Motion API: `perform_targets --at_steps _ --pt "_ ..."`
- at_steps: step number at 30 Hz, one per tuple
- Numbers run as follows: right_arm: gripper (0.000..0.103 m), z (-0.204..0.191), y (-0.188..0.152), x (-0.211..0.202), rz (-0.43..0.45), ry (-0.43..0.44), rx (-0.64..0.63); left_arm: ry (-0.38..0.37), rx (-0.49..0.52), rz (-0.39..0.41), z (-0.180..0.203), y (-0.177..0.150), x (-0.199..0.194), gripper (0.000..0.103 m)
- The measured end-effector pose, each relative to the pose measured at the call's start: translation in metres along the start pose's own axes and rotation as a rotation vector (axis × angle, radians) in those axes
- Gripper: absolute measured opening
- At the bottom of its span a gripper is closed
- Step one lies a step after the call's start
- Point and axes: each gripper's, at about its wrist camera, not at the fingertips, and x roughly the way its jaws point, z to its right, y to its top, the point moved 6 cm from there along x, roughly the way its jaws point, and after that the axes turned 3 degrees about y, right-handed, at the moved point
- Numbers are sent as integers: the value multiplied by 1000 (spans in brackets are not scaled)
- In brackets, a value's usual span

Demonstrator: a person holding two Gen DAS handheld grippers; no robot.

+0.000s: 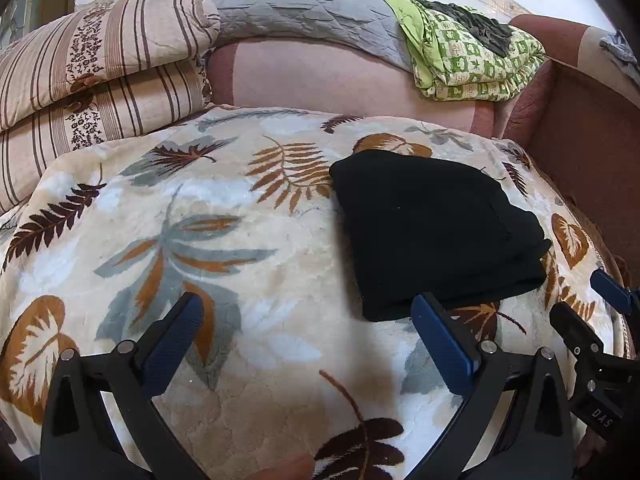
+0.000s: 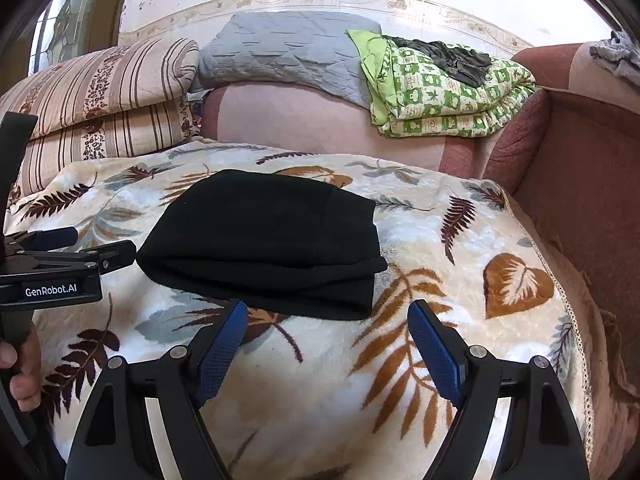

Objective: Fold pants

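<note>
The pants (image 2: 264,244) lie as a compact black bundle on the leaf-print blanket (image 2: 304,384), stacked in several layers with the edges showing along the near side. In my judgement the folding is done or nearly so: the bundle is squared off, lies flat, and nothing grips it.

The right tool (image 2: 324,316) hovers just short of the bundle's near edge with its jaws spread wide and empty, only blanket between the blue pads (image 2: 434,350). The bundle lies straight ahead of it, slightly left of centre.

The left tool (image 1: 308,312) is likewise released and holds nothing. From its camera the pants (image 1: 432,232) sit ahead and to the right, their near corner just beyond its right pad (image 1: 442,340). In the right view this tool's tip stands close to the bundle's left edge; whether it touches I cannot tell. A hand (image 2: 22,368) grips its handle at the frame's left edge.

Both tools standing open and clear suits a garment left to rest where it lies.

Beyond the blanket, a striped quilt (image 2: 112,96), a grey quilt (image 2: 288,48) and a green quilt (image 2: 448,92) are stacked against the sofa back (image 2: 292,120), well apart from the pants.
</note>
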Motion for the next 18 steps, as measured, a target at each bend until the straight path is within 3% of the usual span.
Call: perform_targets --at_steps 18 --pt "83 1 1 3 -5 8 13 12 12 -32 1 -3 8 103"
